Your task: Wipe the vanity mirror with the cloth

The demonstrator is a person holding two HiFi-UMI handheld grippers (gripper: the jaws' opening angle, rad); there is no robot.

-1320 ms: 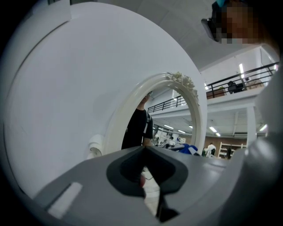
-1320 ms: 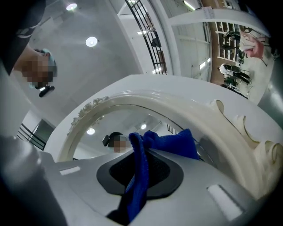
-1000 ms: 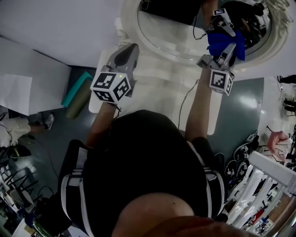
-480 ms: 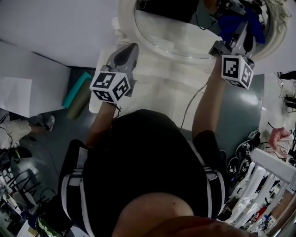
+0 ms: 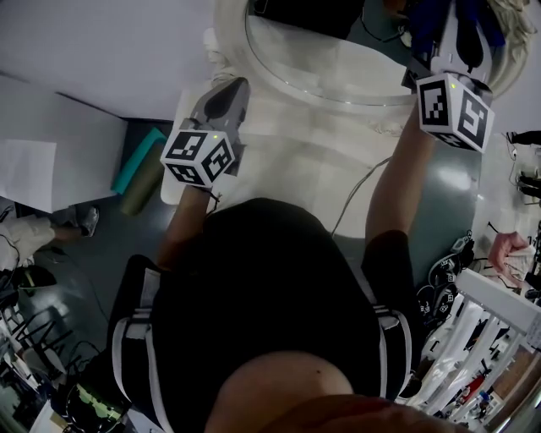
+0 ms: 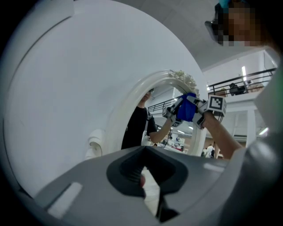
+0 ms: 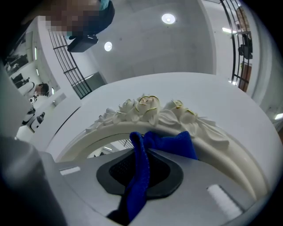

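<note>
The oval vanity mirror (image 5: 317, 63) in its white ornate frame (image 5: 221, 34) stands at the top of the head view. My right gripper (image 5: 456, 30) is raised at the mirror's right edge, shut on the blue cloth (image 5: 423, 19). In the right gripper view the blue cloth (image 7: 170, 143) hangs out of the right gripper (image 7: 142, 152) and lies against the frame's carved roses (image 7: 146, 106). My left gripper (image 5: 226, 95) is held low at the frame's left side, shut, holding nothing. The left gripper view shows the left gripper (image 6: 143, 149), the frame (image 6: 132, 103) and the cloth (image 6: 188, 110) at the glass.
The mirror stands on a white vanity top (image 5: 287, 148) with a thin cable (image 5: 355, 190) running down it. A teal object (image 5: 139, 161) lies on the floor at the left. A white rack (image 5: 486, 338) stands at the lower right. White wall panels (image 5: 51, 127) are at the left.
My right gripper has carried the blue cloth up and to the right across the mirror, to its right rim. The left gripper has stayed in place.
</note>
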